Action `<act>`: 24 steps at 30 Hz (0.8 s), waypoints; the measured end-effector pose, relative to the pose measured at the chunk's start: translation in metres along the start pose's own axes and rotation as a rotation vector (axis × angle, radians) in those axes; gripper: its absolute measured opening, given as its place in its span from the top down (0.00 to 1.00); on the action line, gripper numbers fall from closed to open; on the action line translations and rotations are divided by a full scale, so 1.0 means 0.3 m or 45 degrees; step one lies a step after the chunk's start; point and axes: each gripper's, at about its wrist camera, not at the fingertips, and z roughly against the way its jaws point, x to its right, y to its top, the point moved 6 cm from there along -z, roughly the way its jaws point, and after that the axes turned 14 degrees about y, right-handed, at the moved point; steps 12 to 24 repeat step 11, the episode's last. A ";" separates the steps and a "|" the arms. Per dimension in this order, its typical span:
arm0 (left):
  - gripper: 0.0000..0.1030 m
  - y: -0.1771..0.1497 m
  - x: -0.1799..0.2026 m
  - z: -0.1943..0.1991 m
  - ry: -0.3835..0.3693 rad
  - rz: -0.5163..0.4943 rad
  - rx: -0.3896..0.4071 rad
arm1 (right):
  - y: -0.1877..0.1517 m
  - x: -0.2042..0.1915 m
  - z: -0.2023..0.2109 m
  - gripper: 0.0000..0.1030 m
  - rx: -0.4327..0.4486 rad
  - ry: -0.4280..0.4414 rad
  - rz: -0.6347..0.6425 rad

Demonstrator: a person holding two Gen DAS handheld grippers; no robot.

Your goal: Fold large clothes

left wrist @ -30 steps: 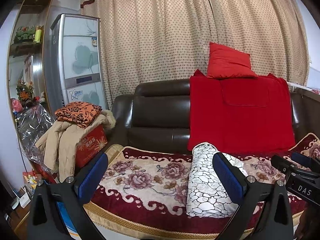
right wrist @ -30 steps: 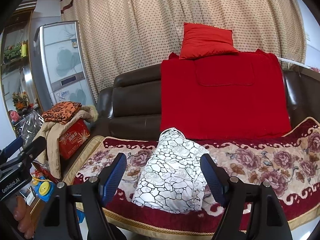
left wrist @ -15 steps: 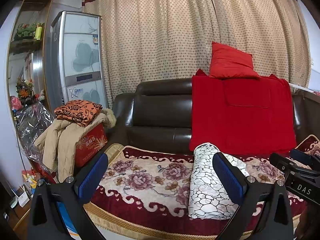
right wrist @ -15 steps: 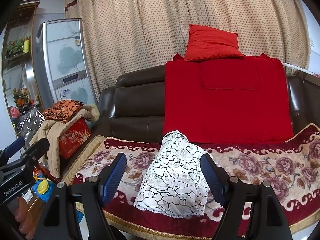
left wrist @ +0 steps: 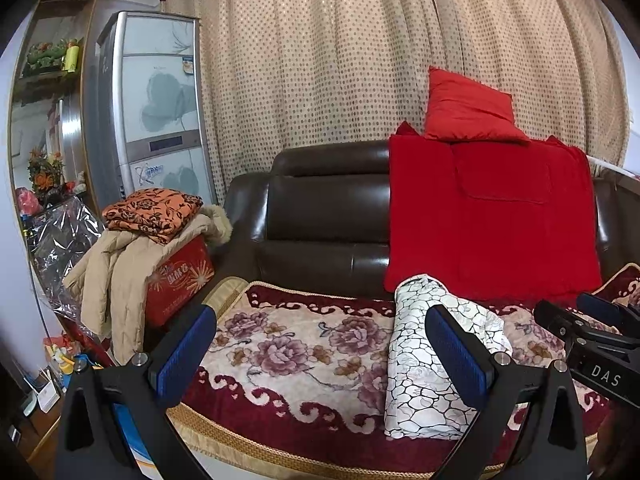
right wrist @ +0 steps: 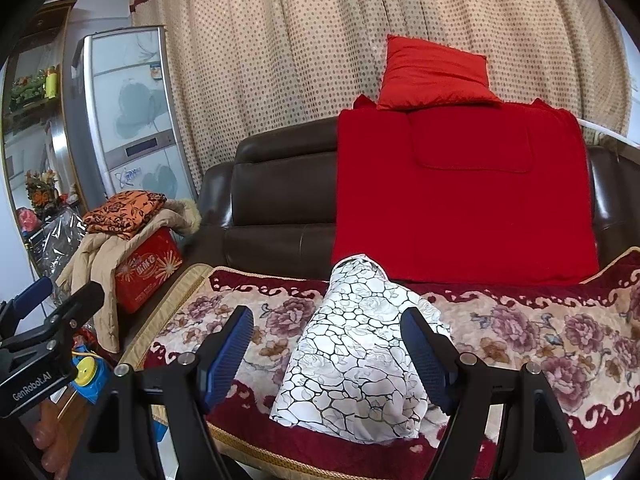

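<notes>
White cloth with a black crackle print (right wrist: 356, 364), a bundled garment, lies on the flowered sofa cover (left wrist: 288, 356), its long axis running from the front edge back toward the red blanket (right wrist: 460, 192). It sits dead ahead of the right hand-held gripper (right wrist: 328, 354), framed between the spread, empty jaws. The left hand-held gripper (left wrist: 320, 354), also spread and empty, has it off to its right, so the right looks better placed to reach it.
</notes>
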 end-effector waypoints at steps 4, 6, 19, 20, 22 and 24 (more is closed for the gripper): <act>0.00 -0.007 0.022 -0.053 -0.001 -0.015 -0.026 | -0.002 0.022 -0.056 0.23 -0.021 0.005 -0.012; 0.00 -0.012 0.039 -0.088 -0.013 -0.018 -0.045 | -0.006 0.036 -0.090 0.23 -0.037 0.008 -0.020; 0.00 -0.018 0.071 -0.196 -0.029 0.007 -0.096 | -0.018 0.097 -0.180 0.23 -0.074 0.001 -0.050; 0.00 -0.018 0.071 -0.196 -0.029 0.007 -0.096 | -0.018 0.097 -0.180 0.23 -0.074 0.001 -0.050; 0.00 -0.018 0.071 -0.196 -0.029 0.007 -0.096 | -0.018 0.097 -0.180 0.23 -0.074 0.001 -0.050; 0.00 -0.018 0.071 -0.196 -0.029 0.007 -0.096 | -0.018 0.097 -0.180 0.23 -0.074 0.001 -0.050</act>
